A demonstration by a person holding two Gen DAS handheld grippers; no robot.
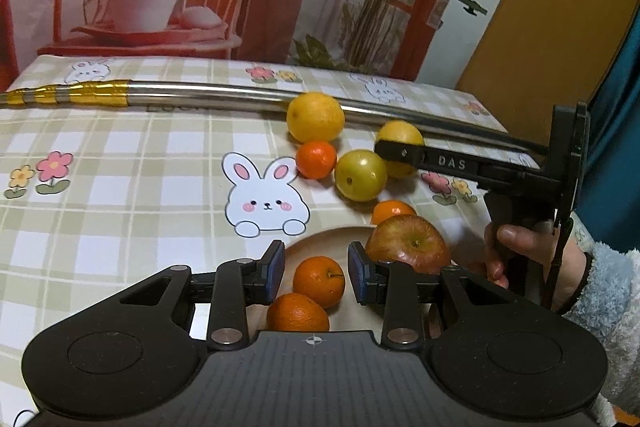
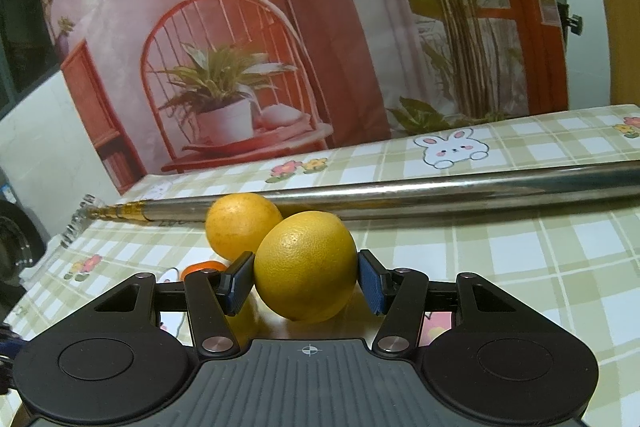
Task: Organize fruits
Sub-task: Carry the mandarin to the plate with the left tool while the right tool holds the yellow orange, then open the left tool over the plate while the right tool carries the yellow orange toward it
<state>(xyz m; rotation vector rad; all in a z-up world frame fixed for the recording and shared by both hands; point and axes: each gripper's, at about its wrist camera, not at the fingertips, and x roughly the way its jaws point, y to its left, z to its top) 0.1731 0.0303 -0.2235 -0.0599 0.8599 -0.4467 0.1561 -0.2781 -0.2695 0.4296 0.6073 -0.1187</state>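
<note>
Currently, status: sorting partly done, judged from how the fruit lies.
Plate: wooden plate at the near edge of the desk, under the left claw.
Done: two mandarins and a red apple lie on the plate; a third small orange fruit sits at its far rim, and whether it is on the plate or just beside it cannot be told.
Left: on the cloth beyond the plate, one large yellow citrus, one loose mandarin, one green-yellow fruit.
In transit: second yellow citrus, far right of the loose group, in front of the metal pole.
Right claw: pads pressed against both sides of that citrus, pinching it; fruit appears near or on the cloth.
Left claw: spread, holding nothing, poised over the plated mandarins.
Estimate: roughly half of the fruit gathered; four pieces remain, counting the one gripped.
</note>
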